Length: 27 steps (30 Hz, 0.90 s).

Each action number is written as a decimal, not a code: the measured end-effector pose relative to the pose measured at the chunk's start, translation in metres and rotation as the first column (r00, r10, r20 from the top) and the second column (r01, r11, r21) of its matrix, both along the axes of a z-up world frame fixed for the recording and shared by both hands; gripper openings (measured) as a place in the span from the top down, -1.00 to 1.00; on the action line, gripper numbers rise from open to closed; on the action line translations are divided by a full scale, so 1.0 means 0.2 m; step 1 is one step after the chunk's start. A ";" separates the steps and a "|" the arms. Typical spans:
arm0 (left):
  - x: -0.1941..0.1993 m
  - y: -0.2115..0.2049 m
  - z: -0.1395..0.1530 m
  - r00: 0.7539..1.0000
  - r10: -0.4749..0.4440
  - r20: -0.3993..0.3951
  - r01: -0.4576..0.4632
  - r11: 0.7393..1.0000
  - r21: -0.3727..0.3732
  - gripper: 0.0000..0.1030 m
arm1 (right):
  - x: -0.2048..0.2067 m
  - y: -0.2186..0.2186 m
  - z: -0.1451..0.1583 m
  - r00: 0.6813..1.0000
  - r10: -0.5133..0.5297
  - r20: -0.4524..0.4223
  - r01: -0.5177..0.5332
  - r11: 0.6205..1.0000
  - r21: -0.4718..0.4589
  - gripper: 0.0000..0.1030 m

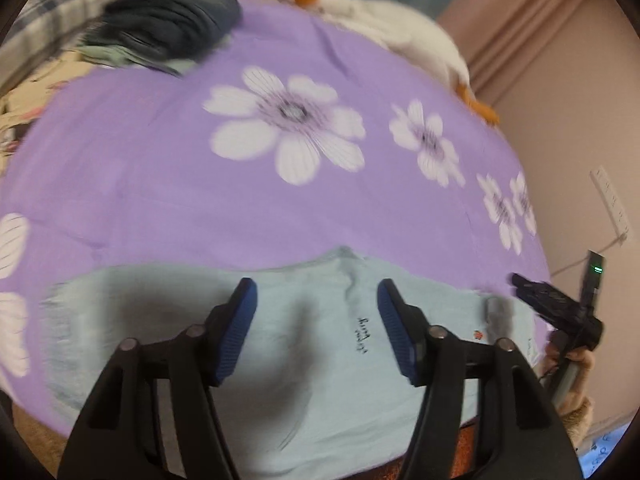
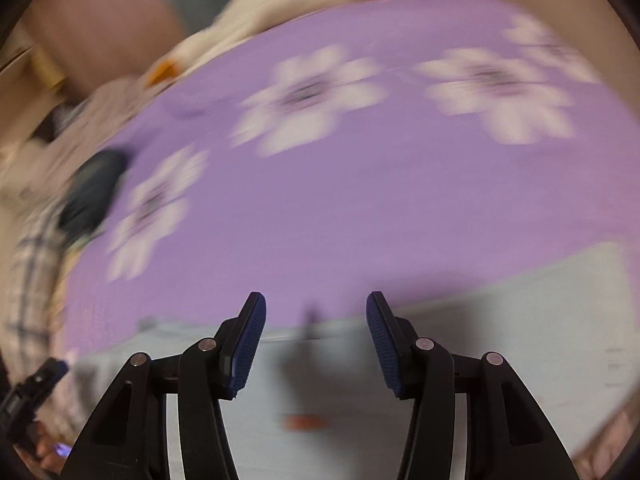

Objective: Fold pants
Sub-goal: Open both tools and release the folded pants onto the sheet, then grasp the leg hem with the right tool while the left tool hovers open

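Light blue pants (image 1: 320,360) lie flat on a purple bedsheet with white flowers (image 1: 180,184), near its front edge; small dark lettering and a tiny red mark show on the cloth. My left gripper (image 1: 316,286) hovers over the pants, open, with nothing between its blue pads. In the right wrist view, which is blurred, my right gripper (image 2: 316,300) is also open and empty, above the far edge of the pants (image 2: 500,340) where they meet the sheet (image 2: 340,208). No pad touches the cloth in either view.
A heap of dark clothes (image 1: 168,24) and a plaid cloth (image 1: 48,12) lie at the bed's far left. A white plush duck (image 1: 392,28) rests along the far right edge. A beige wall with a power strip (image 1: 610,204) stands to the right.
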State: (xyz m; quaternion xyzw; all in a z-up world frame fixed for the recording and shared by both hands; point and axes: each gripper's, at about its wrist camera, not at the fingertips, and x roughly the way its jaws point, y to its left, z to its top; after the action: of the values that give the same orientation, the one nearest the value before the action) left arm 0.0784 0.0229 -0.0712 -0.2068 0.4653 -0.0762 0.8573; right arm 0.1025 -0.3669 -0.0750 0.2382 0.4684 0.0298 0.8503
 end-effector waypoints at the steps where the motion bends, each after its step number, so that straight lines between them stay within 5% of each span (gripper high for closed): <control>1: 0.04 -0.05 -0.03 1.000 -0.013 -0.014 0.013 1.000 0.023 0.00 | -0.03 -0.13 -0.03 0.998 -0.064 -0.020 0.064 0.998 -0.009 -0.03; 9: 0.19 -0.29 -0.21 0.995 -0.039 -0.096 0.055 0.983 0.174 0.02 | -0.13 -0.65 -0.22 0.951 -0.293 -0.099 0.286 0.955 -0.081 -0.06; 11: 0.21 -0.30 -0.23 0.994 -0.036 -0.105 0.055 0.981 0.185 0.02 | -0.13 -0.70 -0.24 0.948 -0.301 -0.106 0.293 0.952 -0.085 -0.07; 14: 0.23 -0.33 -0.26 0.993 -0.034 -0.113 0.056 0.978 0.201 0.02 | -0.10 -0.71 -0.26 0.955 -0.285 -0.086 0.279 0.957 -0.076 -0.41; 17: 0.24 -0.34 -0.27 0.993 -0.036 -0.115 0.060 0.975 0.214 0.02 | -0.07 -0.72 -0.28 0.951 -0.299 -0.077 0.285 0.946 -0.151 -0.42; 21: 0.25 -0.36 -0.29 0.992 -0.036 -0.117 0.061 0.973 0.221 0.02 | -0.05 -0.77 -0.36 0.948 -0.302 -0.102 0.291 0.950 -0.114 -0.42; 23: 0.26 -0.36 -0.29 0.992 -0.036 -0.119 0.062 0.973 0.223 0.02 | -0.07 -0.78 -0.38 0.946 -0.307 -0.104 0.295 0.948 -0.118 -0.27; 25: 0.27 -0.36 -0.30 0.992 -0.036 -0.120 0.062 0.974 0.218 0.02 | -0.08 -0.78 -0.37 0.942 -0.320 -0.101 0.304 0.941 -0.150 0.35; 27: 0.28 -0.36 -0.30 0.992 -0.034 -0.124 0.059 0.976 0.208 0.01 | -0.10 -0.79 -0.34 0.942 -0.325 -0.079 0.313 0.940 -0.134 0.65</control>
State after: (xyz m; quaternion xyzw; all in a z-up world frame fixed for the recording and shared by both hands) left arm 0.1342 -0.0484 -0.1317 -0.1076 0.5262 -0.0338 0.8428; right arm 0.0830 -0.5240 -0.1439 0.2607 0.4666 -0.1486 0.8320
